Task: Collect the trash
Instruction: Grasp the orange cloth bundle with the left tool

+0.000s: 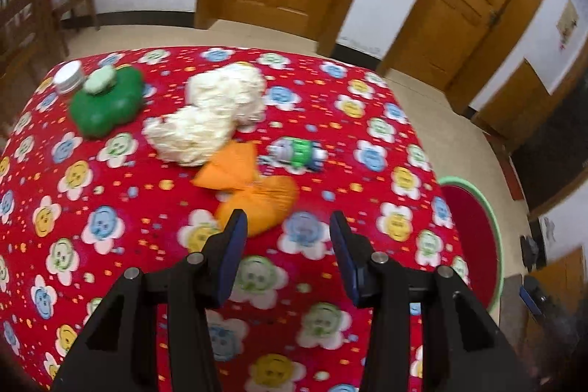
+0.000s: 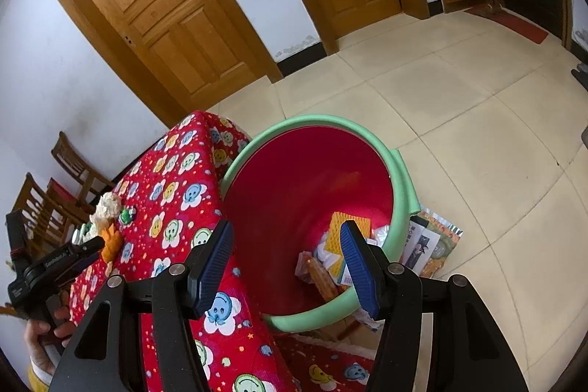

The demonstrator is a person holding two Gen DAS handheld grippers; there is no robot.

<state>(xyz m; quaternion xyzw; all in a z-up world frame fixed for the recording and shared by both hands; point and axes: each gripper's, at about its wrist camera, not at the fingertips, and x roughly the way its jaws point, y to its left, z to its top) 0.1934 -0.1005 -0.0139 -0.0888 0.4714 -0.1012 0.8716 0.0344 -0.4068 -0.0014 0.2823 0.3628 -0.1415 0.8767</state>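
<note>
My left gripper (image 1: 288,226) hangs wide and empty near the orange bag (image 1: 257,204). My right gripper (image 2: 286,237), also wide, hovers over the bin (image 2: 400,179).

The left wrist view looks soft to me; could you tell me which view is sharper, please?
Left wrist view: motion blur smears the orange wrapper and tablecloth. Right wrist view: sharper, with the bin and floor tiles crisp; fisheye bends the doors in both.

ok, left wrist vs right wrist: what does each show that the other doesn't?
Left wrist only: the green flower-shaped container and white stacked discs at the table's far corner. Right wrist only: trash boxes in the bin's bottom, magazines on the floor. Both: red flowered tablecloth, red bin with green rim, white crumpled paper, orange wrapper.
</note>
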